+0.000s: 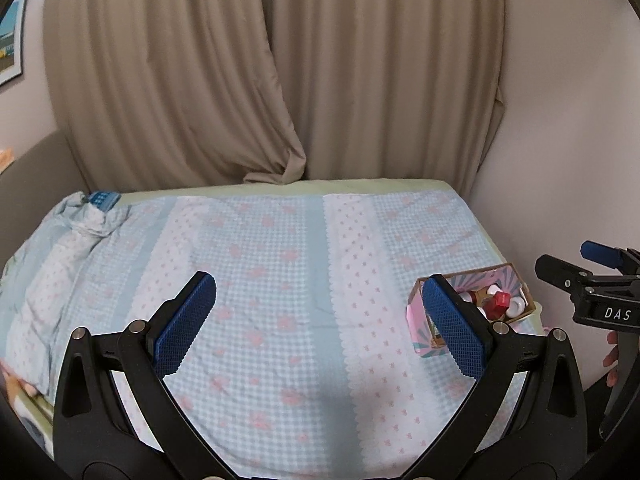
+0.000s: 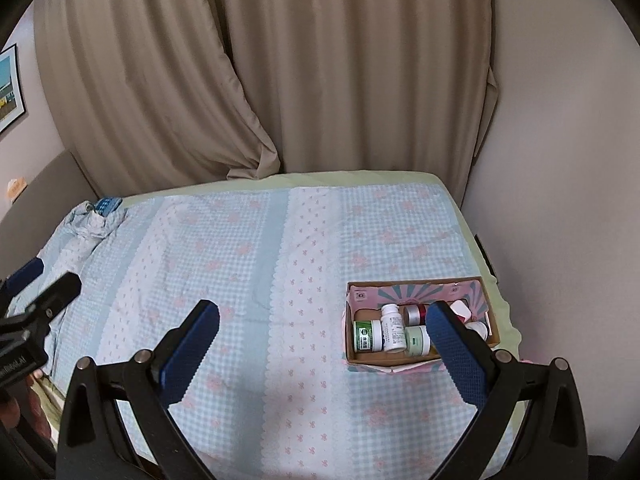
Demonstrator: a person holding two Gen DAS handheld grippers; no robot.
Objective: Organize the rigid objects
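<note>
Right wrist view: pink-patterned cardboard box (image 2: pixel 416 322) w/ brown inside sits on bed (image 2: pixel 248 264), right side, near its edge. Holds small rigid cylinders: green-label jar (image 2: pixel 367 335), white bottle (image 2: pixel 392 327), pale green jar (image 2: pixel 418 340), silver-lidded jar (image 2: pixel 415 313). Bedspread is gingham, blue/pink, soft. Right gripper (image 2: pixel 322 322) fingers spread wide, empty; left gripper (image 1: pixel 320 294) likewise.

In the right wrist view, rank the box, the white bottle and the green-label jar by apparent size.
1. Box, clearly largest.
2. White bottle and green-label jar: too alike to rank; the bottle looks longer, the jar wider.
</note>
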